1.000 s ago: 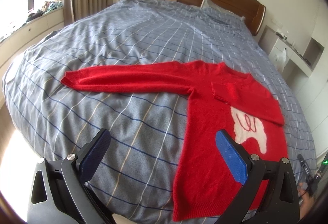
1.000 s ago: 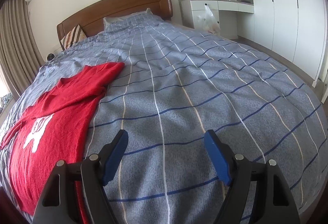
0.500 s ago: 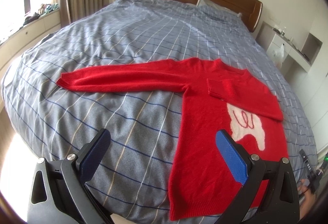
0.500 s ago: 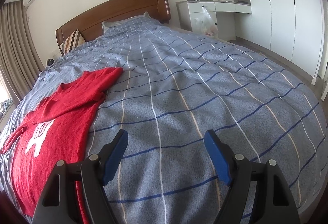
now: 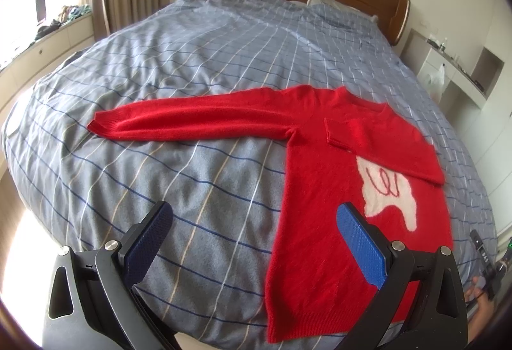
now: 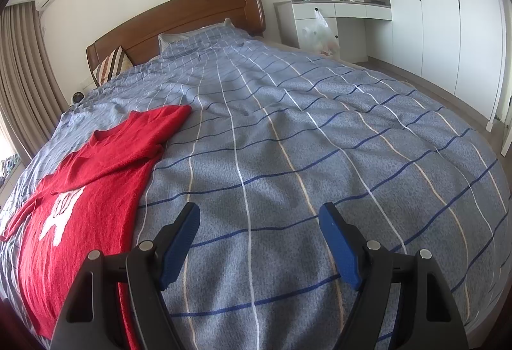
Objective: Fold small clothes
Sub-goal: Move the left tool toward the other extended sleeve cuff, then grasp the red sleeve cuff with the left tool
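No readable brand or text anywhere, just a white patch with red squiggles knitted on the red sweater (image 5: 320, 190), which lies flat on the blue checked duvet (image 5: 192, 61) near the foot of the bed. The left gripper (image 5: 252, 241) hangs over the edge with jaws wide apart and nothing in them, and only its view shows the one sleeve (image 5: 192, 116) stretched out left, the other folded across the chest. The right gripper (image 6: 259, 241) is also spread wide and empty over bare duvet, sweater off to its left, and only that view shows the white wardrobe (image 6: 432, 13) and desk (image 6: 336, 10).
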### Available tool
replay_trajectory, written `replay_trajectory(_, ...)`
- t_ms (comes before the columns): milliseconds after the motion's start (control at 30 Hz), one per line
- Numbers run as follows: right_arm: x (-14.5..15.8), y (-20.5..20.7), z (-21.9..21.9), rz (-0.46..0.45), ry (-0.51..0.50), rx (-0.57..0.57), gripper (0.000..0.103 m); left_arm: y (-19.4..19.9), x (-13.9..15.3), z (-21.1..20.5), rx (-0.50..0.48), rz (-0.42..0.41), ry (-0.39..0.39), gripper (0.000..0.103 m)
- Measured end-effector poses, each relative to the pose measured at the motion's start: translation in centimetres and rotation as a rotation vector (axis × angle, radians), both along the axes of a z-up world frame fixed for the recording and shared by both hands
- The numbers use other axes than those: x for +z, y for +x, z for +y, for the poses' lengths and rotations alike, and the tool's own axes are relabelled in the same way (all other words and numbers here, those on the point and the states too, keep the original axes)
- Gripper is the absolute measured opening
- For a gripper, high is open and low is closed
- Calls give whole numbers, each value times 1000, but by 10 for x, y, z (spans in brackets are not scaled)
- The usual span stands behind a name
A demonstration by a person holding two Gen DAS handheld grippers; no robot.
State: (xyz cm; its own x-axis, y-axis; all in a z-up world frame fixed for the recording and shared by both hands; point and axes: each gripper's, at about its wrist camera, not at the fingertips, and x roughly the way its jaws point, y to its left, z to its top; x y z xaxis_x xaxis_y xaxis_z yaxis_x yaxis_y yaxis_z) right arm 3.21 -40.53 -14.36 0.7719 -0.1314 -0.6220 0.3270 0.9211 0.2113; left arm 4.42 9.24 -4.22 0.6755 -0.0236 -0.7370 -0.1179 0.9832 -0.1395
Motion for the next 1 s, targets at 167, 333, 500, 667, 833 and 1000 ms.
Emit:
replay_trajectory(167,0,0,0,-1,0,-1,76,1,0,-1,-1,-2,3,102)
replay_trajectory(333,0,0,0,-2,0,-1,76,2,-1,-2,-3,1,6,102)
replay_trajectory(500,0,0,0,-1,0,-1,76,3,-2,0,-5,3,17,102)
replay_trajectory(667,0,0,-1,-2,0,-1,76,4,-3,5,-8,10,35,103)
replay_trajectory(833,2,-3,-3,-12,8,-9,76,16,2,31,-20,22,29,103)
replay_trajectory(1000,2,-4,-9,-17,37,-20,76,36,20,118,104,1,-202,102)
